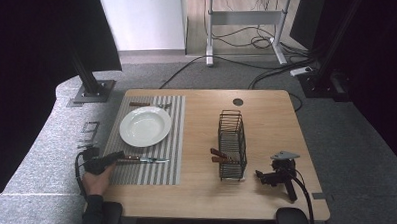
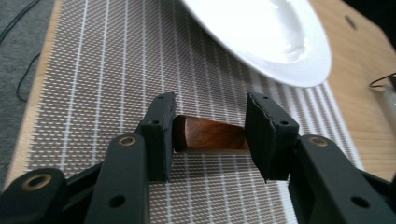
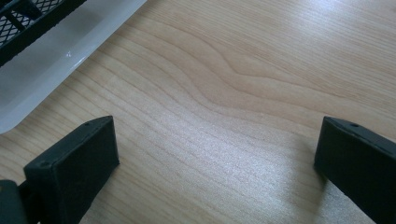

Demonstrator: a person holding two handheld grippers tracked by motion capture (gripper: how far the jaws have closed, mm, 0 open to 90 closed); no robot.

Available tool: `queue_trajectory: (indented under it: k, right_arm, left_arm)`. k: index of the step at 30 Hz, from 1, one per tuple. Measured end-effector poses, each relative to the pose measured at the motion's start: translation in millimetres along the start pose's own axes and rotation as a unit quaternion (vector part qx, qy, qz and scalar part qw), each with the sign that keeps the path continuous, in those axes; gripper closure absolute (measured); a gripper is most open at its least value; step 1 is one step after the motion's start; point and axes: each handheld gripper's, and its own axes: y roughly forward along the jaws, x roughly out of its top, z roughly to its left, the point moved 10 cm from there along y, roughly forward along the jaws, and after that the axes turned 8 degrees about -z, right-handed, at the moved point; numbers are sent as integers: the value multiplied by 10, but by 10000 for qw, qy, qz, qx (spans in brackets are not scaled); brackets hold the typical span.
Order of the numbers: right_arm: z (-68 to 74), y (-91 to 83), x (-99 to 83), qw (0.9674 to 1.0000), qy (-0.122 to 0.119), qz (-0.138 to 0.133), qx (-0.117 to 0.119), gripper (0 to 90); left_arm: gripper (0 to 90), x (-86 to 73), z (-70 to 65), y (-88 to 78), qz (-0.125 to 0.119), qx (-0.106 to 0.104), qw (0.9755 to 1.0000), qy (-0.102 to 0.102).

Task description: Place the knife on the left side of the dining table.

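The left tongs (image 2: 208,133) sit at the near left edge of the striped placemat (image 1: 166,168), held by the person's left hand (image 1: 95,183). Their jaws straddle the brown wooden handle (image 2: 210,134) of a knife (image 1: 143,160) lying flat on the placemat. The left jaw appears to touch the handle end; a narrow gap seems to remain at the right jaw, so the tongs are part-open around the handle and not clamped.

Risk: the hold covers only the handle's end. If the jaws close here and lift, the blade's weight would likely tip the knife downward or let it twist out. A pull without a firm clamp could drag the knife across the placemat toward the plate (image 1: 144,126).

The right tongs (image 1: 275,177) rest on the table (image 1: 266,114) at the near right, jaws spread wide with bare wood between them. They lie just beside the clear tray (image 3: 70,58) under the wire basket (image 1: 232,143); a careless move there could nudge the basket.

Containers: the wire basket stands upright at mid-table and holds brown-handled utensils (image 1: 219,155) whose handles protrude through its left side. Their number cannot be told. The white plate, farther back on the placemat, is empty. Another brown-handled utensil (image 1: 140,104) lies beyond the plate.
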Motion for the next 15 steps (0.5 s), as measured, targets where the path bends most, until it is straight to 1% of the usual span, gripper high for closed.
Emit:
queue_trajectory:
  k: [2, 4, 5, 8, 10, 13, 15]
  right_arm:
    - [0, 0, 0, 10000, -1, 0, -1, 0]
    - [0, 0, 0, 10000, -1, 0, 0, 0]
    - [0, 0, 0, 10000, -1, 0, 0, 0]
    - [0, 0, 0, 10000, 0, 0, 0, 0]
    - [0, 0, 0, 10000, 0, -1, -1, 0]
    - [0, 0, 0, 10000, -1, 0, -1, 0]
    - [0, 0, 0, 10000, -1, 0, 0, 0]
  left_arm:
    - [533, -6, 25, 23, 41, 49, 10000, 29]
    - [526, -14, 51, 44, 80, 127, 9998, 102]
    - [524, -14, 51, 44, 80, 127, 9998, 102]
    - [520, -22, 69, 59, 113, 225, 9995, 199]
    - [515, -31, 78, 67, 145, 285, 9990, 297]
    - [509, -59, 98, 79, 208, 426, 9977, 479]
    - [515, -65, 104, 81, 189, 475, 9969, 591]
